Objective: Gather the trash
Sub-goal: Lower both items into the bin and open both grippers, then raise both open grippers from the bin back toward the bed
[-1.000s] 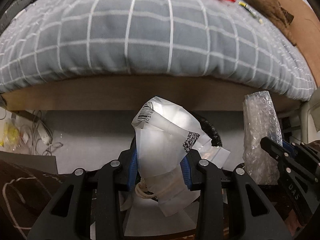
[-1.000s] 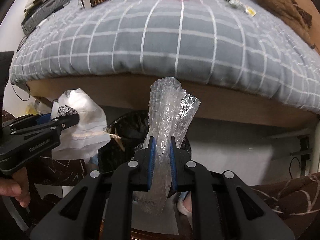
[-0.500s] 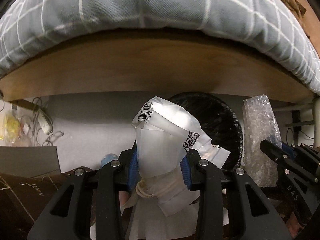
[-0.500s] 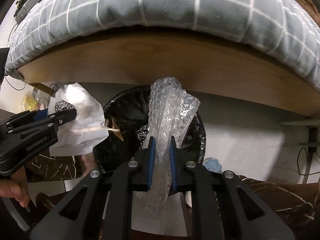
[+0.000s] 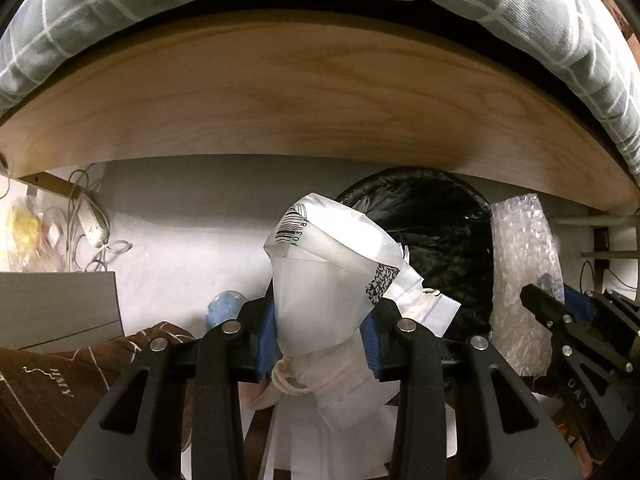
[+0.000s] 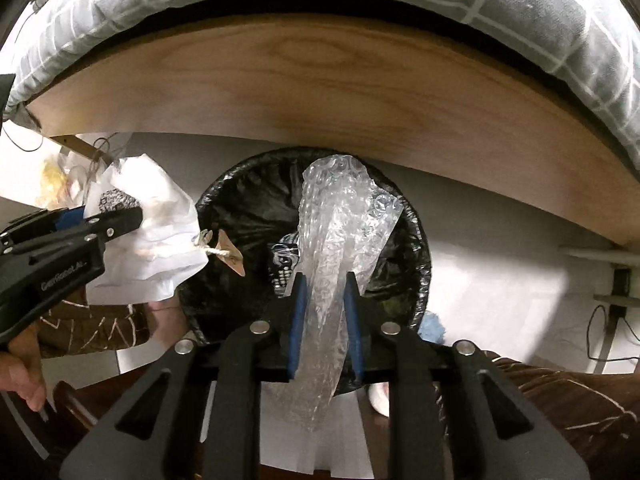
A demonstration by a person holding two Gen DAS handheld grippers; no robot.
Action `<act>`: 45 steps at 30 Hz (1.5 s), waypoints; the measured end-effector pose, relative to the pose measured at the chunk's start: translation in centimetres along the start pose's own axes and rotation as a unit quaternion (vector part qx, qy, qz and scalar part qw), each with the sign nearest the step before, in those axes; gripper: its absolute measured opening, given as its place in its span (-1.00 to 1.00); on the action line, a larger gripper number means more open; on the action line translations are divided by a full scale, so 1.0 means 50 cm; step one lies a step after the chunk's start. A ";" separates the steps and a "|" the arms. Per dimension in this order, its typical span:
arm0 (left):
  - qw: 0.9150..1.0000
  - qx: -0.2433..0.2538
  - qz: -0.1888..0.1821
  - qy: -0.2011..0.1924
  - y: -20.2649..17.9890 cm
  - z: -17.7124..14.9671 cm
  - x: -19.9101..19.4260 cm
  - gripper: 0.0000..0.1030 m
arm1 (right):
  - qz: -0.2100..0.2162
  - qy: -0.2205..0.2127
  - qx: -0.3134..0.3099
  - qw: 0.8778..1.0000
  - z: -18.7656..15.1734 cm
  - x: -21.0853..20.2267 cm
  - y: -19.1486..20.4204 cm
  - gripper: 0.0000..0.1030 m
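A white crumpled plastic bag (image 5: 332, 280) with a barcode and a string stands between the pads of my left gripper (image 5: 320, 320), which is shut on it. It hangs just left of a round bin lined with a black bag (image 5: 440, 220). In the right wrist view the left gripper (image 6: 120, 220) holds this white bag (image 6: 160, 240) at the bin's left rim. My right gripper (image 6: 325, 292) points down over the bin (image 6: 248, 240) with a roll of clear bubble wrap (image 6: 340, 232) between its pads. Its jaws are opening; the wrap still touches both pads. Bits of trash lie inside the bin.
The bed's wooden side board (image 5: 320, 100) runs across just beyond the bin, under a grey checked duvet (image 5: 560, 20). A power strip with cables (image 5: 94, 224) and a grey box (image 5: 56, 308) lie at the left. Brown patterned fabric (image 5: 60, 384) is below. A hand (image 6: 24, 376) holds the left gripper.
Both grippers have sunk toward the floor; the bed top has left the view and the bin now fills the middle. The right jaws stand slightly wider around the bubble wrap.
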State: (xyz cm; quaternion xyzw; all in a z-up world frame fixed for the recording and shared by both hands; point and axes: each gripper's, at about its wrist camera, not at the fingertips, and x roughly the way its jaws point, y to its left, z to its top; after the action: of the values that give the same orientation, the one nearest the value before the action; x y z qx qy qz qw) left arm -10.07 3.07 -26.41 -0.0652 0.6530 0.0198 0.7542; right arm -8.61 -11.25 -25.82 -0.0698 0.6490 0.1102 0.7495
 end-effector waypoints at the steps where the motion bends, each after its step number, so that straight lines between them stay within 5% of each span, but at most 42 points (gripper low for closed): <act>1: 1.000 0.001 0.001 0.001 -0.001 0.000 0.001 -0.33 | -0.001 -0.001 0.002 1.000 0.002 -0.008 0.002 -0.42; 7: 1.000 0.010 0.010 0.000 -0.019 0.003 -0.004 -0.33 | -0.025 -0.038 0.017 0.999 0.007 -0.050 -0.028 0.31; 13: 1.000 0.029 0.009 -0.004 -0.068 0.006 -0.009 -0.33 | -0.037 -0.065 0.056 0.996 -0.006 -0.076 -0.088 0.69; 31: 0.997 0.073 0.009 -0.006 -0.177 0.003 0.014 -0.29 | -0.056 -0.087 0.124 0.987 -0.023 -0.095 -0.195 0.80; 33: 0.997 0.073 0.017 -0.011 -0.176 0.006 0.012 -0.21 | -0.058 -0.087 0.126 0.987 -0.023 -0.092 -0.193 0.80; 35: 0.997 0.073 0.018 -0.018 -0.177 0.008 0.006 0.11 | -0.061 -0.089 0.127 0.986 -0.021 -0.094 -0.192 0.80; 45: 0.994 0.072 0.019 -0.084 -0.177 0.036 -0.073 0.65 | -0.076 -0.138 0.118 0.980 -0.007 -0.169 -0.192 0.80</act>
State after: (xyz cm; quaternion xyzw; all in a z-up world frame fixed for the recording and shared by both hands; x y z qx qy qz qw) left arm -7.83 -5.26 -21.92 0.0032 0.5880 -0.0072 0.8088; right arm -7.62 -21.22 -17.89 -0.0144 0.5402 -0.0160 0.8413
